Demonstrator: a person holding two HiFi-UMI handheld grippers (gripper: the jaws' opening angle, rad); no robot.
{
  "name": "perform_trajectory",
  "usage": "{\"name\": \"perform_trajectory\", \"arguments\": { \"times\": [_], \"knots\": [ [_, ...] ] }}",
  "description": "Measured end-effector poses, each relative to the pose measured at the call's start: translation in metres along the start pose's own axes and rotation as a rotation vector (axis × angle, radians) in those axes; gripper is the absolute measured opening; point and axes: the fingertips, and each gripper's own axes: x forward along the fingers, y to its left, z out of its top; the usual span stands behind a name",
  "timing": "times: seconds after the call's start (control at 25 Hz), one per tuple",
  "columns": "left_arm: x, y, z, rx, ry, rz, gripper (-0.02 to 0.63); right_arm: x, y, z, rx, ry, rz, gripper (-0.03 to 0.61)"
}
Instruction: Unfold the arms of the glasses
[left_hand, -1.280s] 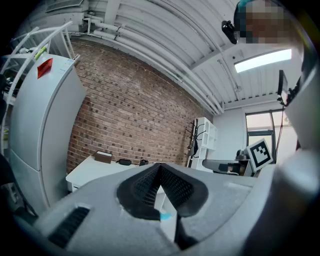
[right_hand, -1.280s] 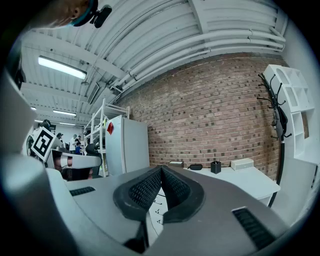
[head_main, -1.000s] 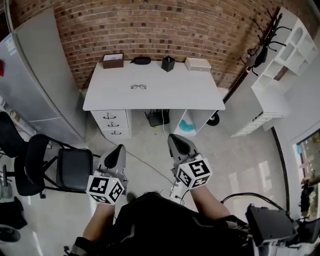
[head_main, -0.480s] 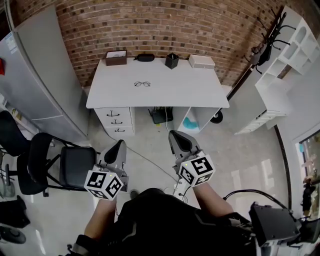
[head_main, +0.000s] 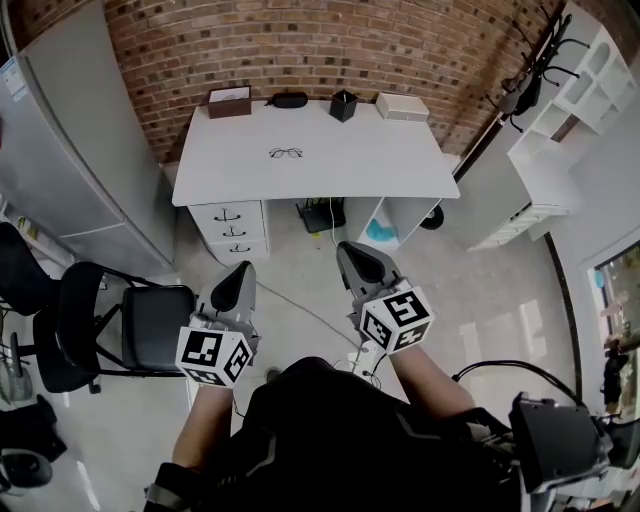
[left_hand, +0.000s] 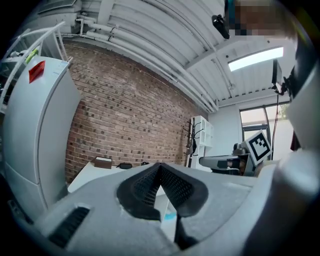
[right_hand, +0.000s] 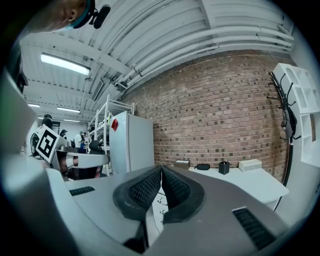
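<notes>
Head view: crept a bit nearer the white desk (head_main: 380, 170) over the last second, nothing more. Still leaves the glasses (head_main: 286, 153) untouched at upper centre, well apart from the left gripper (head_main: 240, 272) and right gripper (head_main: 352, 256) low in frame.

Left gripper view: shows jaws pressed together, nothing between, desk far off at lower left.

Right gripper view: same deal, squeezed tight on nothing.

Looks like pure approach so far, no arm unfolded yet. Probably needs opening up before any grab.

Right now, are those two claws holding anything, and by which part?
Nothing is held. The left gripper and right gripper are both shut and empty; the glasses lie untouched on the desk.
</notes>
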Motion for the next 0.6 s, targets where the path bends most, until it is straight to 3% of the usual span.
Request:
{"name": "perform_trajectory", "arguments": {
  "times": [0.24, 0.44, 0.6],
  "knots": [
    [-0.002, 0.021, -0.008, -0.033, 0.007, -0.013, 0.006, 0.013, 0.012, -0.005, 0.001, 0.019, -0.03, 0.009],
    [-0.004, 0.026, -0.011, -0.045, 0.014, -0.09, 0.006, 0.018, 0.022, -0.01, -0.031, 0.017, -0.072, 0.009],
    [-0.006, 0.033, -0.01, -0.069, 0.016, -0.102, 0.006, 0.026, 0.03, -0.013, -0.018, 0.024, -0.079, 0.009]
  ]
}}
